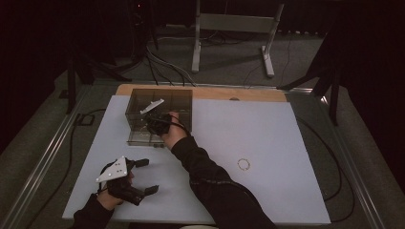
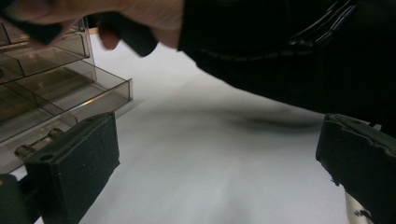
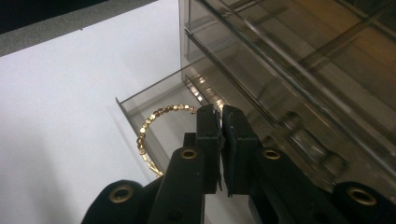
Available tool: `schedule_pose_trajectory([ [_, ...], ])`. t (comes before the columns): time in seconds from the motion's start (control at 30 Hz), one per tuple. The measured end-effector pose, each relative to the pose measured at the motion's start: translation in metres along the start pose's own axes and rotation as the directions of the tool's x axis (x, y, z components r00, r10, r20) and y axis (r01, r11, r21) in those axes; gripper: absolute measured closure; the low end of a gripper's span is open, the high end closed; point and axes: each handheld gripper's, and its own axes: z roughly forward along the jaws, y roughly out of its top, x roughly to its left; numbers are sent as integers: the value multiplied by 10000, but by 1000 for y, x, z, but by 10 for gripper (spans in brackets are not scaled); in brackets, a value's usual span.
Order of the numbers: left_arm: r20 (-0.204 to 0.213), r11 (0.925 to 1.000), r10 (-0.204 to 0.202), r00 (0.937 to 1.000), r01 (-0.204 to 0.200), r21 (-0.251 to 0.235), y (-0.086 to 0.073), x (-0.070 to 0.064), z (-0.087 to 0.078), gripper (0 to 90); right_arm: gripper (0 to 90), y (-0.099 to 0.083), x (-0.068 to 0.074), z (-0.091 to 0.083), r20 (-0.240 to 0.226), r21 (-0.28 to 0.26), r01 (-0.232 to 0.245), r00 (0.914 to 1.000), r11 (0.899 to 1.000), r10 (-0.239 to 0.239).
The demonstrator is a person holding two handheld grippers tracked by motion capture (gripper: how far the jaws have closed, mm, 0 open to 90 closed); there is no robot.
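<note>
Fingers (image 3: 219, 122) around beaded gold bracelet (image 3: 154, 121)

Dim lab: white table (image 1: 267, 143), floor cables (image 1: 162, 67).

A: Left gripper (image 1: 141, 176)?
B: Low at the near left, jaws spread wide, hand (image 1: 116, 188) wrapped round its body.
A: Right gripper (image 3: 221, 122)?
B: Jaws pressed together, arm (image 1: 210, 179) stretched forward across the left

Dim room: grey carpeted floor (image 1: 229, 62), light grey metal frame stand (image 1: 234, 28) at rear, black cables (image 1: 160, 64) trailing across floor.
</note>
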Motion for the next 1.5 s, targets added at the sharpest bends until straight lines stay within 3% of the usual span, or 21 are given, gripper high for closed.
schedule_pose_trajectory([
  [0.27,21,10000,7,10000,-6,-19,0,0,-1,5,855,6,4,19,85,-78,-214,9997,9997,214],
  [0.33,22,10000,41,10000,-41,5,0,0,0,5,741,5,3,23,36,-142,-322,9995,9994,323],
  [0.43,44,10000,25,10000,-25,-20,0,0,0,5,681,4,2,24,-227,-148,-562,9982,9983,559],
  [0.5,40,10000,41,10000,-41,11,-1,0,0,5,584,1,1,19,-586,-328,-784,9954,9964,764],
  [0.53,40,10000,41,10000,-41,11,-1,0,0,5,584,1,1,19,-586,-328,-784,9954,9964,764],
  [0.57,31,10000,4,10000,-4,-31,0,0,0,5,515,1,1,13,-755,-465,-763,9945,9960,727],
  [0.67,33,10000,-3,10000,3,-28,0,0,0,5,425,1,3,3,-999,-664,-651,9933,9957,583],
  [1.0,-10,10000,29,10000,-29,2,0,2,1,5,223,-11,6,-29,-1584,-1135,-746,9858,9907,561],
  [1.13,32,9999,72,10000,-73,74,0,2,2,5,154,-17,3,-43,-1695,-1317,-752,9841,9884,523],
  [1.3,42,10000,50,10000,-50,43,0,1,3,5,145,-32,-1,-60,-1780,-1356,-915,9818,9865,666],
  [1.5,48,9999,82,10000,-83,121,0,2,4,5,116,-48,-7,-79,-1539,-1440,-849,9861,9859,624],
])
